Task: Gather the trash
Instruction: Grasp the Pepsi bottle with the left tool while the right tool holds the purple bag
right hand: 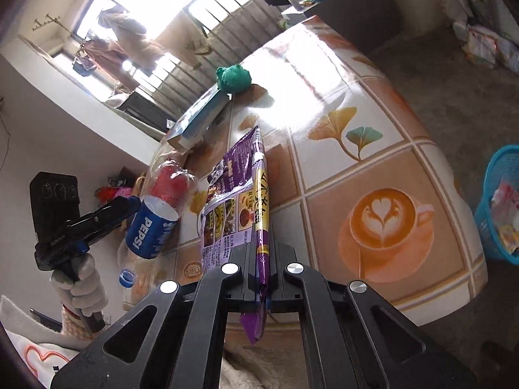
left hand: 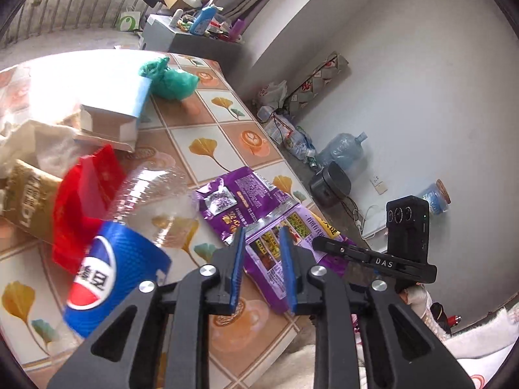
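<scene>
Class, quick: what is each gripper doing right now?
Left gripper: open, holding nothing.
Right gripper: shut on the purple wrapper.

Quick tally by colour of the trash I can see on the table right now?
Purple: 1, snack packet pinched in the right gripper
Blue: 2, Pepsi bottle, flattened carton
Green: 1, bag
Red: 1, wrapper
Gold: 1, packet
Total: 6

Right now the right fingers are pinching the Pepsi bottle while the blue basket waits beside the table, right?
Not quite. The right wrist view shows the right gripper pinching the purple snack wrapper, not the Pepsi bottle. The blue basket does wait beside the table.
</scene>
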{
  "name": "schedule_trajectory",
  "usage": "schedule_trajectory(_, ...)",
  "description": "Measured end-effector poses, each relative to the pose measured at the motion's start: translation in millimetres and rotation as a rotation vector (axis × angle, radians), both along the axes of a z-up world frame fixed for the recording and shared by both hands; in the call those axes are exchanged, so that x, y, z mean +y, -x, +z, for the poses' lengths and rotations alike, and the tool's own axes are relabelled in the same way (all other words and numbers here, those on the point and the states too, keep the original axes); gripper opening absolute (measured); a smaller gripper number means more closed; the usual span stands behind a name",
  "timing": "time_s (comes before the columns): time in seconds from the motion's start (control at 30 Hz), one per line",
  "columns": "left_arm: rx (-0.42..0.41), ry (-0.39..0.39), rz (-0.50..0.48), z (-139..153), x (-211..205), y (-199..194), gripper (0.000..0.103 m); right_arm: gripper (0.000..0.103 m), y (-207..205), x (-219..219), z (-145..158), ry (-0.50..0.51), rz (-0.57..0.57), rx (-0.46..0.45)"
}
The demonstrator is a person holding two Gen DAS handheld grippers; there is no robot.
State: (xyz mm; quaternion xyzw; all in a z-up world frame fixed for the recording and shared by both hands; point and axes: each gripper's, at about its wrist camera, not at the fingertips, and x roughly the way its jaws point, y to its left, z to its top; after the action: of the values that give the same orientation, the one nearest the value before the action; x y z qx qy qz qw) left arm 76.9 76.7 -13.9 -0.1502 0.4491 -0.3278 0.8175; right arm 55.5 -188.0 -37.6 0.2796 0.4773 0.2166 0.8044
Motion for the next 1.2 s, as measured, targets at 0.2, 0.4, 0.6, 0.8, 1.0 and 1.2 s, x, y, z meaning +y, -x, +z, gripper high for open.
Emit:
schedule_trajectory(0.2,0.0,-0.2,0.177,-3,61,11,0.057,0.001,-9,17,-9,-0.011,0.025,-0.003)
schedule_trajectory(0.4,0.115,-0.193,0.184,-31,71,7,0.062,0.001,-11,20,-8,-0.011,0.029,-0.001)
schedule_trajectory(0.6,0.098,-0.273,0.052,-37,31,12,0.064,0.001,-8,12,-8,-0.01,0.005,0.002)
schedule_trajectory(0.8,0.115,-0.321,0.002,-48,5,6,0.064,0.001,-5,9,-9,-0.017,-0.003,0.0)
schedule_trajectory(1.0,0.163,-0.303,0.021,-62,-1,3,0.061,0.001,-3,7,-8,-0.021,-0.005,-0.003)
schedule_trajectory(1.2,0.134,-0.255,0.043,-59,2,6,0.06,0.001,-2,2,-7,-0.02,-0.015,-0.009)
